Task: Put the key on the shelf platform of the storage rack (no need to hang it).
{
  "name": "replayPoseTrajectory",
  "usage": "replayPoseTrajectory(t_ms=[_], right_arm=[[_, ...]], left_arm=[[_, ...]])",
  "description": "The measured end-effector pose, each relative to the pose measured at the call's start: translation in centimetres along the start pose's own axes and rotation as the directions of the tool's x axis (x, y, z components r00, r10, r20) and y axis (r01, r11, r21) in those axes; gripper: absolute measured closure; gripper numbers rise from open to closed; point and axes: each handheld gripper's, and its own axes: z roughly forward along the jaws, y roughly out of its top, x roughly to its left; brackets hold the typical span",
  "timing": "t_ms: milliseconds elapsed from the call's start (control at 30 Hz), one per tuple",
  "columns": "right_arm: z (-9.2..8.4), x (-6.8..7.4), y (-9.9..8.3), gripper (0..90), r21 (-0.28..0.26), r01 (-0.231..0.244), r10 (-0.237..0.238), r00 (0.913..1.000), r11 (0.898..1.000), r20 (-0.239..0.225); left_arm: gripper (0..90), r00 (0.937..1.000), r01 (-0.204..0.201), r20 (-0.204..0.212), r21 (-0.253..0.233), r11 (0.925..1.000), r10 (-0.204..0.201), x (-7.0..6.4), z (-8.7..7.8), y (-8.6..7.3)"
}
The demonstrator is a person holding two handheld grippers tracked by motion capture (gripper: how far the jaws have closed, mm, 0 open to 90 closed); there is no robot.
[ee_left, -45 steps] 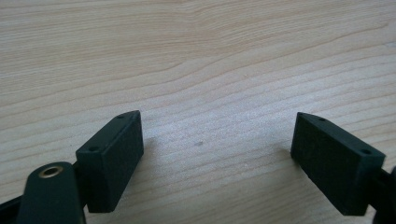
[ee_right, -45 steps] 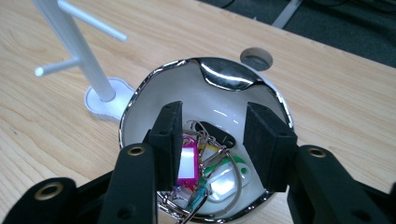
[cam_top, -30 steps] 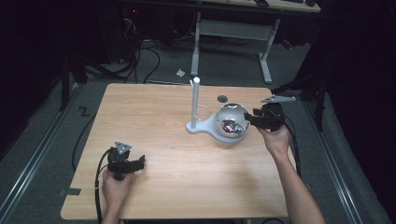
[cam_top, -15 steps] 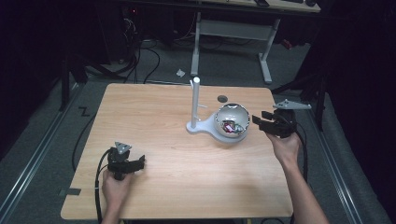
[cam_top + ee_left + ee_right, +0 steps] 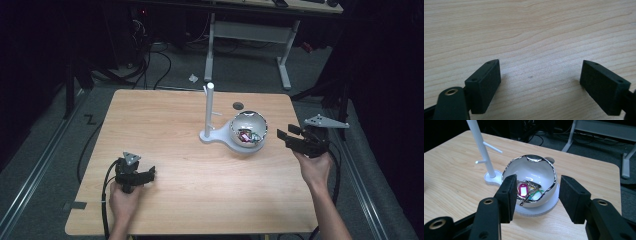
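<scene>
A white bowl is sitting on the round end of a white stand near the middle right of the wooden table, and the stand's thin pole is pointing straight up. Keys with colored tags are lying jumbled inside, hard to tell apart. The right gripper is hanging just beside the bowl with jaws apart, the left gripper is sitting low at the near left with jaws wide apart, and the room behind is looking dark.

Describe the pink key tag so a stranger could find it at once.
Start at the white stand with its upright post near the table's far middle; its round base holds a shiny white bowl. Inside, among keys and rings, lies the pink key tag, the one bright pink piece with a white label window.
</scene>
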Motion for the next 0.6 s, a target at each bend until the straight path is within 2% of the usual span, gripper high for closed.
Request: replayPoseTrajectory(t_ms=[267, 433, 600], right_arm=[[-1.4, 0.6, -0.2, 48.9, -0.023, 0.000, 0.000, 1.0000, 1.000, 0.001], [-1.9, 0.1, -1.4, 49.0, -0.022, -0.033, 0.033, 0.9994, 0.999, 0.009], [-2.8, 0.0, -2.3, 48.8, -0.035, -0.043, 0.044, 0.9989, 0.998, 0.018]], left_arm=[[17.3, 1.0000, 0.000, 0.000, 0.000, 1.0000, 0.000, 0.0, 0.0, 0.0], [17.2, 1.0000, 0.000, 0.000, -0.001, 1.0000, 0.000, 0.0, 0.0, 0.0], [17.2, 1.0000, 0.000, 0.000, -0.001, 1.0000, 0.000, 0.0, 0.0, 0.0]])
